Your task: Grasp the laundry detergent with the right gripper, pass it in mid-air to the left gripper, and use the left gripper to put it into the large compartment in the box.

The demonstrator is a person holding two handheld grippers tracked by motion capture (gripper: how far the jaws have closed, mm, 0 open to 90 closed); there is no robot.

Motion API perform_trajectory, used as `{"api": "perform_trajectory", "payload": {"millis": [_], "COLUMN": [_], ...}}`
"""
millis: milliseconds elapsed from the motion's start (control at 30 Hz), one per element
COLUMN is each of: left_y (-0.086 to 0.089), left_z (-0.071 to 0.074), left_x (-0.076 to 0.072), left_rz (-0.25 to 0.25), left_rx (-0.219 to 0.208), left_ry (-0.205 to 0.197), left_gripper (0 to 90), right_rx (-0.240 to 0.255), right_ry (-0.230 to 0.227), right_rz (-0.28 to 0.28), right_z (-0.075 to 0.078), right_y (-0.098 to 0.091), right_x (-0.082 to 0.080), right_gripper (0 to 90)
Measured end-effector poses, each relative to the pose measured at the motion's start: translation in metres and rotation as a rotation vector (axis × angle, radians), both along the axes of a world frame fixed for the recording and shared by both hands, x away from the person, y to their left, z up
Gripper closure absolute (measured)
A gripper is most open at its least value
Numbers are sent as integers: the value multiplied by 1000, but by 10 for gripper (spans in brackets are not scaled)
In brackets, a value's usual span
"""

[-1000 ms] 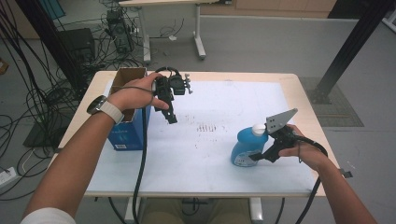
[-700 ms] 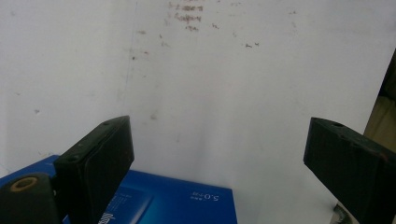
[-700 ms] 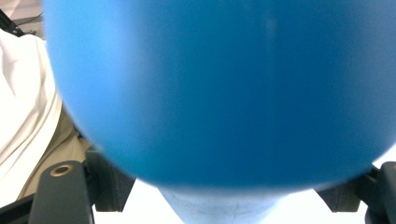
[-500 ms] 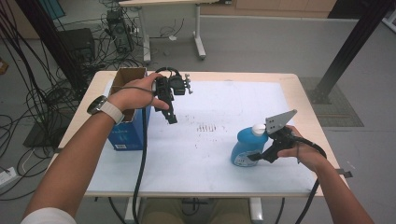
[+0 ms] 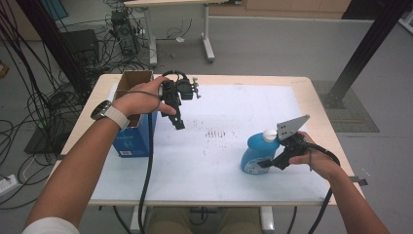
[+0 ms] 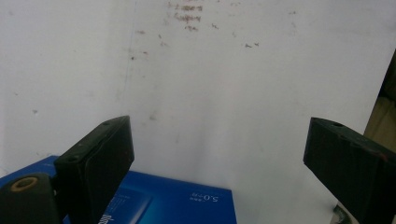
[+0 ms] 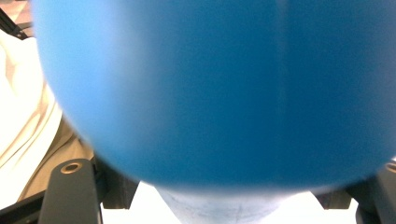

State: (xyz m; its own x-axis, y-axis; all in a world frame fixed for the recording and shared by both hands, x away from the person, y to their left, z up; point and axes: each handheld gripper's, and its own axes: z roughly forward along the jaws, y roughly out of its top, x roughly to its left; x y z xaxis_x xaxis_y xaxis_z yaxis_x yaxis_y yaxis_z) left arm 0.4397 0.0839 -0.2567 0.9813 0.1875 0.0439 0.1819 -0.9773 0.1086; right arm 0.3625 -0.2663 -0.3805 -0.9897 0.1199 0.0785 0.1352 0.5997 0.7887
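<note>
I am holding the left gripper [image 5: 178, 122] above the white-covered bench [image 5: 219, 161], its jaws spread wide with nothing between them, just beside the blue box [image 5: 132, 139]. My right gripper [image 5: 265, 163] is gripping the blue bottle [image 5: 255, 153], which is standing upright near the bench's right front, jaws closed around its body.

Left claw [image 6: 219, 154] agape — white sheet [image 6: 210, 93] and blue box [image 6: 177, 203] below
</note>
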Motion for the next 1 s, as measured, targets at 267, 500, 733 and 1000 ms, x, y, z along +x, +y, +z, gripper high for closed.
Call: {"api": "perform_trajectory", "payload": {"millis": [267, 500, 733, 1000], "left_y": [1, 2, 2, 3], "left_z": [-1, -1, -2, -2], "left_x": [0, 0, 0, 0], "left_rz": [5, 7, 4, 8], "left_rx": [-5, -5, -3, -6], "left_ry": [-1, 0, 0, 2], "left_gripper": [89, 90, 90, 91], "right_rx": [8, 13, 17, 21], "right_ry": [2, 1, 0, 0], "right_rz": [3, 9, 9, 12], "right_z": [-1, -2, -3, -4], "right_y": [1, 1, 1, 1], "right_x": [1, 1, 2, 2], "right_gripper": [260, 281, 289, 301]}}
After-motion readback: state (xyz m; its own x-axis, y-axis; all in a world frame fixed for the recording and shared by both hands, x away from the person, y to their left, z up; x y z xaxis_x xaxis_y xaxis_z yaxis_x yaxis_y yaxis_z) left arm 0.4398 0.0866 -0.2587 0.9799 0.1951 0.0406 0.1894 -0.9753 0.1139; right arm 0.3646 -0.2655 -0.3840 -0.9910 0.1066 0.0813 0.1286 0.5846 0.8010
